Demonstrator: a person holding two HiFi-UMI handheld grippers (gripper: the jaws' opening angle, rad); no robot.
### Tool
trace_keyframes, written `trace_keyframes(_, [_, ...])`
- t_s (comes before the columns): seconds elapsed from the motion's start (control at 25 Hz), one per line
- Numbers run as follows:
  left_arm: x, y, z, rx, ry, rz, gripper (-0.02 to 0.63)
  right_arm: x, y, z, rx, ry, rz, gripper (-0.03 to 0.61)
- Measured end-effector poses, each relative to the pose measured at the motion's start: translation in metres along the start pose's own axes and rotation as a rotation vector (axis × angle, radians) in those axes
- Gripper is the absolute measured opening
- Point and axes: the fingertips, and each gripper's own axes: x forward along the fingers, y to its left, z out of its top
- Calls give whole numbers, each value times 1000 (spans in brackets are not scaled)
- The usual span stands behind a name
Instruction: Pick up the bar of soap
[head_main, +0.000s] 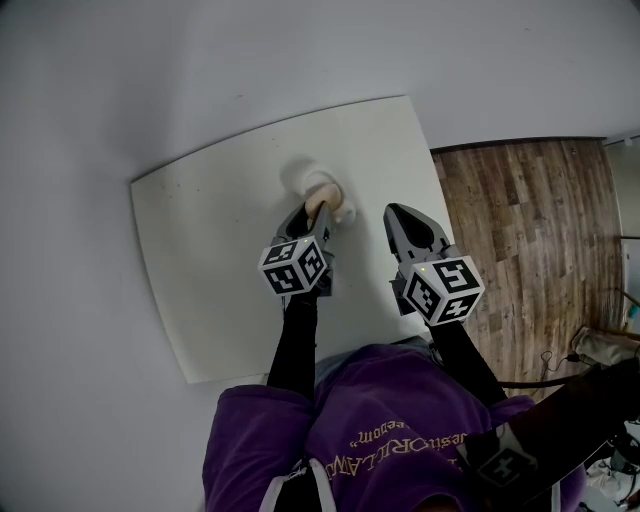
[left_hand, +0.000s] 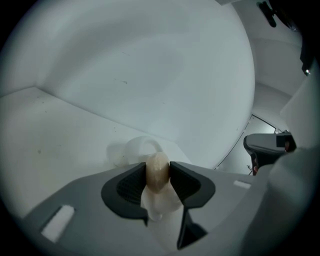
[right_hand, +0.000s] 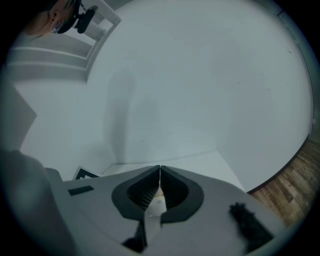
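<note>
Above table (head_main: 200, 240), left hand-held gripper (left_hand: 158, 167) clamps soap (left_hand: 156, 177), right hand-held gripper (right_hand: 160, 172) closed, wood floor (head_main: 530, 220)

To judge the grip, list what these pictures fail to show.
- Underside of the soap: in the left gripper view, covered by the jaws gripping it; in the head view, covered by the left gripper.
- Whether soap is off the table: contact hidden in both.
- White thing behind soap: blurred in head view, pale on pale in left gripper view; unidentifiable.
</note>
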Motion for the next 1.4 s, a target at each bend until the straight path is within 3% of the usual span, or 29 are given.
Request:
trace_keyframes(0.76, [-1, -15, 12, -17, -40, -51, 132, -5, 0, 3, 1, -16, -7, 9])
trace_keyframes(1.4, [-27, -43, 51, -1, -163, -129, 127, -7, 9, 10, -17, -32, 8, 9])
